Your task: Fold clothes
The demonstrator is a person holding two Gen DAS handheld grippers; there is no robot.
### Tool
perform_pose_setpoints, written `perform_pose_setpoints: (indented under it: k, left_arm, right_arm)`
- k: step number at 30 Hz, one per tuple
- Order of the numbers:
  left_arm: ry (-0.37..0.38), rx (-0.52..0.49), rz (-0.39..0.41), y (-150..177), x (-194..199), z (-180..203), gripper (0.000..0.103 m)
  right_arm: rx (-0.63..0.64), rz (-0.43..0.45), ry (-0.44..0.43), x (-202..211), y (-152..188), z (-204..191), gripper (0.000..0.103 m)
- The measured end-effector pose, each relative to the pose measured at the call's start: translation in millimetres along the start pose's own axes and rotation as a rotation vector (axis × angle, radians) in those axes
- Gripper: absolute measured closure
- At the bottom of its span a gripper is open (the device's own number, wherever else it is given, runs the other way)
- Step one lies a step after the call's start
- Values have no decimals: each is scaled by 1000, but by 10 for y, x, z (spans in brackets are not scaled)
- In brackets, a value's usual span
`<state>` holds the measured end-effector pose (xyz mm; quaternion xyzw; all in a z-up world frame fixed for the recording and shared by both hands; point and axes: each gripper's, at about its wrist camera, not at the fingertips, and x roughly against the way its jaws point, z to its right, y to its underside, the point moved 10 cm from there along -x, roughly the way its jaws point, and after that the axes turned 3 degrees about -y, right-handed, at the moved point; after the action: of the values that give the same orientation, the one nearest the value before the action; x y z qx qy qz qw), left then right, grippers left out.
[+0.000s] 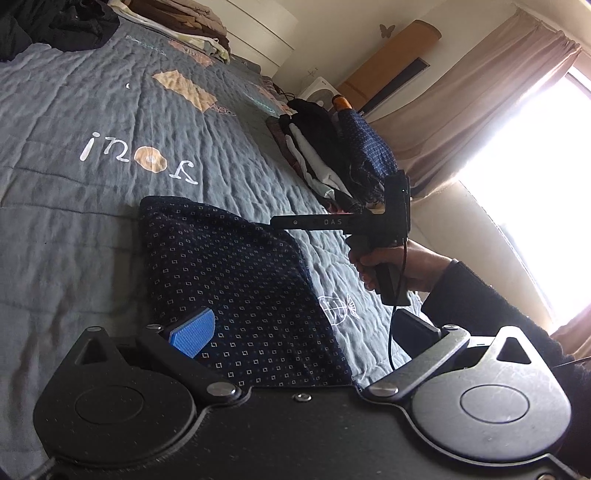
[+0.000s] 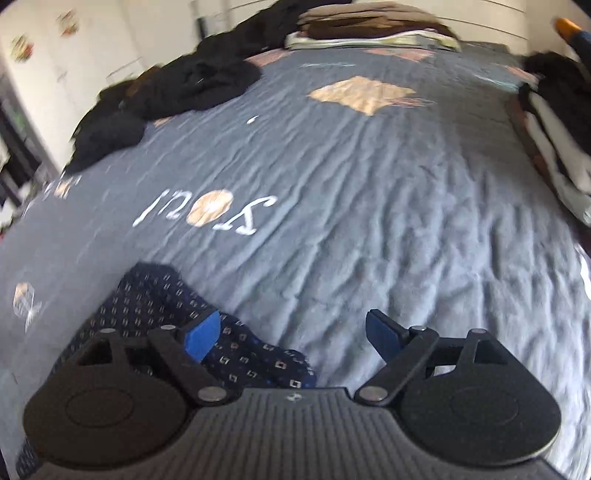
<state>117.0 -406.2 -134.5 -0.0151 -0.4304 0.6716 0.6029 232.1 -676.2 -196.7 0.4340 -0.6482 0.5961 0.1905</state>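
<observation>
The right wrist view is smeared with motion blur, so the far edges of the bed [image 2: 369,184] are hard to read, and the wall stickers at upper left are only coloured smudges. The navy patterned garment [image 1: 240,288] lies folded on the grey-blue quilt; in the left wrist view its near edge is hidden behind the left tongs [image 1: 310,328], and in the right wrist view only a corner of it [image 2: 236,350] shows at lower left, the rest cut off by the right tongs [image 2: 295,332].

Both tongs stand apart with nothing clamped. The left tongs' right finger [image 1: 413,328] is in shadow and its pad does not show.

In the left wrist view, at centre right, a hand [image 1: 402,269] grips the other tool's handle, and the letters "DAS" can be read on its bar; anything further is covered.

The quilt carries white stitched lettering [image 1: 140,157], upside down from here, with a tan disc for one letter; it seems to read "jour".

A stack of folded clothes [image 1: 325,162] sits at the bed's right edge, a dark heap [image 2: 173,92] at upper left, another folded pile [image 2: 369,26] at the top, partly cropped.
</observation>
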Motion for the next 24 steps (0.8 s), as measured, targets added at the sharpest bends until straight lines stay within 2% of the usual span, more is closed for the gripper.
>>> perform_pose_setpoints:
  k: [4,6,8,11,13,14,18,21,23,24]
  left_arm:
    - [-18,2,-8,3,-35,-55,1]
    - [-26,6,-11,0,-54,-81,1]
    - [-32,9,-14,1,-70,-100,1]
    - [-37,9,-18,6,-79,-112,1]
    - [-37,8,-17,4,-75,-104,1]
    - [-35,6,-16,4,-70,-97,1]
    - [-36,-4,-10,2,-53,-73,1]
    - [-62,-18,-6,4,-60,-82,1]
    - [-102,-41,-3,8,-71,-103,1]
    - [-126,-56,-2,13,-76,-115,1]
  right_arm:
    - [64,-78,-37,-204,45,-150,25]
    - [73,-102,-48,-261,67,-175,36]
    - [70,-121,-65,-304,82,-186,56]
    - [48,-135,-104,-325,98,-236,77]
    - [9,-124,-143,-296,71,-255,90]
    - [-9,-116,-162,-270,52,-263,92]
    - [-40,-90,-182,-166,-1,-246,92]
    - [-48,-92,-138,-166,-13,-181,87]
    - [-55,-103,-113,-202,-1,-139,81]
    - [-65,-102,-99,-216,0,-109,74]
